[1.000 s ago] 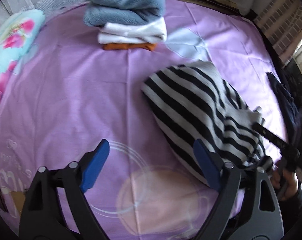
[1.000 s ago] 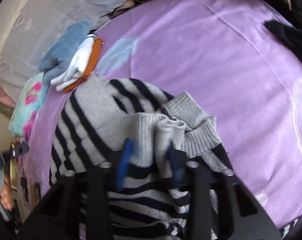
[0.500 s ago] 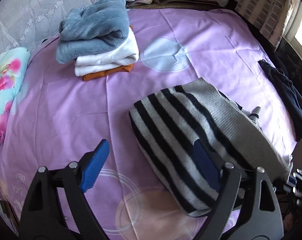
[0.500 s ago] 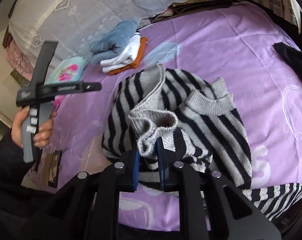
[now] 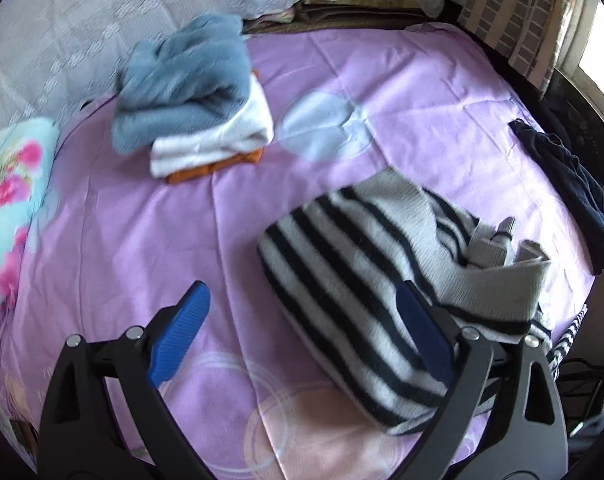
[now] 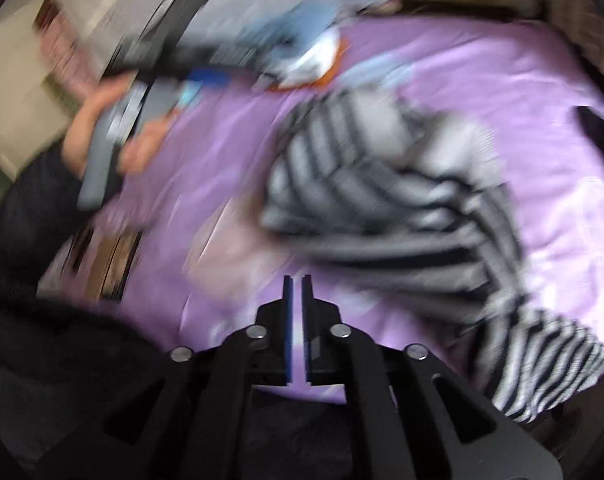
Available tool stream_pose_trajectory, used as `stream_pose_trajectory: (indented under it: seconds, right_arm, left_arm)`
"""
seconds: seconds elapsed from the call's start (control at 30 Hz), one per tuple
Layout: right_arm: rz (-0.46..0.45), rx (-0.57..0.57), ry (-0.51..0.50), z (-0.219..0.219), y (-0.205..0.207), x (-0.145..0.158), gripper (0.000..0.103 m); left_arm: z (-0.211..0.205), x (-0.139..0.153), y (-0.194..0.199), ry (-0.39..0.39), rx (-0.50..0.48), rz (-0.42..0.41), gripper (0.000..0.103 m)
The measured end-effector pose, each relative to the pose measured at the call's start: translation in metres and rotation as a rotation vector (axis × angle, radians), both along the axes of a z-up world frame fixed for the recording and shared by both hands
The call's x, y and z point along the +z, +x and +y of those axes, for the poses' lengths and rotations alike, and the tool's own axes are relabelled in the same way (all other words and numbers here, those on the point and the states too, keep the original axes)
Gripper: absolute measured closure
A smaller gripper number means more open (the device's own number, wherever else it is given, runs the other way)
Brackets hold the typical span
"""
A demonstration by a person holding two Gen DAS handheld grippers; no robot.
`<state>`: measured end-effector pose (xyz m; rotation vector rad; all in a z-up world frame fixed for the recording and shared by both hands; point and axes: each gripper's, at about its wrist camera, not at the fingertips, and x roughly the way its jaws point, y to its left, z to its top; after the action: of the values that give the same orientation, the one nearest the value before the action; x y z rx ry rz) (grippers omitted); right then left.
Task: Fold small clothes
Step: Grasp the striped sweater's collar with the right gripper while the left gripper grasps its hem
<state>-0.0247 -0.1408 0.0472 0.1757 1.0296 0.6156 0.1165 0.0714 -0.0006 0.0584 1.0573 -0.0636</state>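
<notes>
Striped sweater (image 5: 365,280) now released, unlabelled.

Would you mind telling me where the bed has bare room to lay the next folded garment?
The widest bare sheet lies between the folded stack, the floral pillow and the striped sweater. Another patch runs behind the sweater toward the dark garment. The right near corner is crowded.
</notes>
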Motion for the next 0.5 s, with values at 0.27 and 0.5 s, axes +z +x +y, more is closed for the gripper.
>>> stream_pose_trajectory:
  seconds: [0.27, 0.5]
  right_arm:
    - [0.057, -0.340, 0.025, -0.079, 0.106, -0.052, 0.006]
    - [0.156, -0.262, 0.161, -0.063, 0.140, -0.079, 0.007]
  left_arm:
    - [-0.031, -0.033, 0.024, 0.036, -0.076, 0.102, 0.004]
    - [-0.051, -0.048, 0.078, 0.098, -0.160, 0.107, 0.003]
